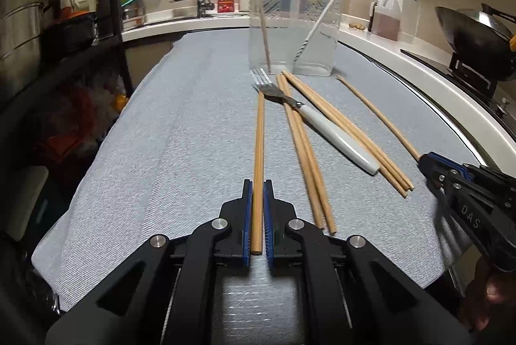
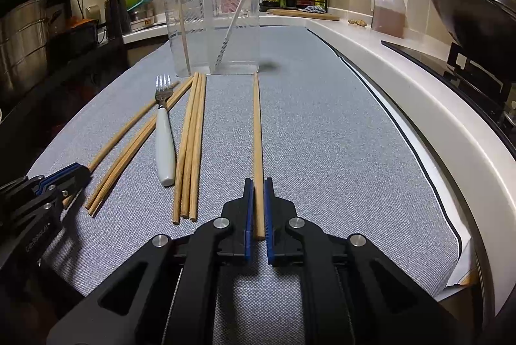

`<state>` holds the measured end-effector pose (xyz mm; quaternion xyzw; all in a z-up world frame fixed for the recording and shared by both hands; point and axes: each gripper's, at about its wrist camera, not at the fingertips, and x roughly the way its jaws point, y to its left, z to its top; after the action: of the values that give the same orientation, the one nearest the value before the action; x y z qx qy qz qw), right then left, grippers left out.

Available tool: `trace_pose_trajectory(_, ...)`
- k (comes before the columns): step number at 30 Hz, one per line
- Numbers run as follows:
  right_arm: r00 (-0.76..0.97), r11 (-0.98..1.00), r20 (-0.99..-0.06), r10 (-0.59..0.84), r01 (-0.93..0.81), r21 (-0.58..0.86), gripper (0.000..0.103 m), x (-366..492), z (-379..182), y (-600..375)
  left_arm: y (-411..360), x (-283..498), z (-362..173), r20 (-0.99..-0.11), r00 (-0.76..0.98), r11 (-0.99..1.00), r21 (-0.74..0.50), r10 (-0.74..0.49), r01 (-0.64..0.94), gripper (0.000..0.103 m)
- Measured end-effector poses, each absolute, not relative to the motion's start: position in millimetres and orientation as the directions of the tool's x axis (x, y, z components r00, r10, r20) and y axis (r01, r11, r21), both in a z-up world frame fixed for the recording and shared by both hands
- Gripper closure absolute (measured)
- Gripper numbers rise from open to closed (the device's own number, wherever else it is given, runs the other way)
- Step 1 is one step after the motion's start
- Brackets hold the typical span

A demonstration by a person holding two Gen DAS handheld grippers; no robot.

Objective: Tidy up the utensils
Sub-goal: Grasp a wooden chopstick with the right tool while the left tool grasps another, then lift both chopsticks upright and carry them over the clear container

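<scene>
Tan chopsticks (image 2: 190,148) are lying on a grey woven cloth (image 2: 322,135). The fork (image 2: 163,132) is showing a white handle and silver tines. The clear bin (image 2: 213,22) is showing faint hatched stripes. Both grippers (image 1: 258,187) (image 2: 258,187) are showing black frames with blue pads.

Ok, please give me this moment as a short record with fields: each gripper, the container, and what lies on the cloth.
left gripper: shut on one chopstick, near its end
right gripper: shut on another single chopstick, near its end
clear container: upright at the far end of the cloth, holds one chopstick and one white-handled utensil
fork: flat on the cloth, white handle
loose chopsticks: flat beside the fork
grey cloth: covers the counter
</scene>
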<state>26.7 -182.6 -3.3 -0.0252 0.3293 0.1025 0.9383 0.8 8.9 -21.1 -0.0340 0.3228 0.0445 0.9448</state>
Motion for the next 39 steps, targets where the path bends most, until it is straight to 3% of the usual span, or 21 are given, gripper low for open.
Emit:
trace_pose_trajectory(24,0.763,0.977,-0.623,0.173,-0.212,0.013,0.096,29,2,-185,7,3,-19,-0.611,0.788,0.993,-0.026,0.075,-0.115,0.096)
trace_pose_trajectory(39,0.829,0.976,-0.528,0.183,-0.219,-0.006,0.096,1,71,-195,1,-24,27,-0.467,0.88,0.994,-0.007,0.091,-0.106,0.096)
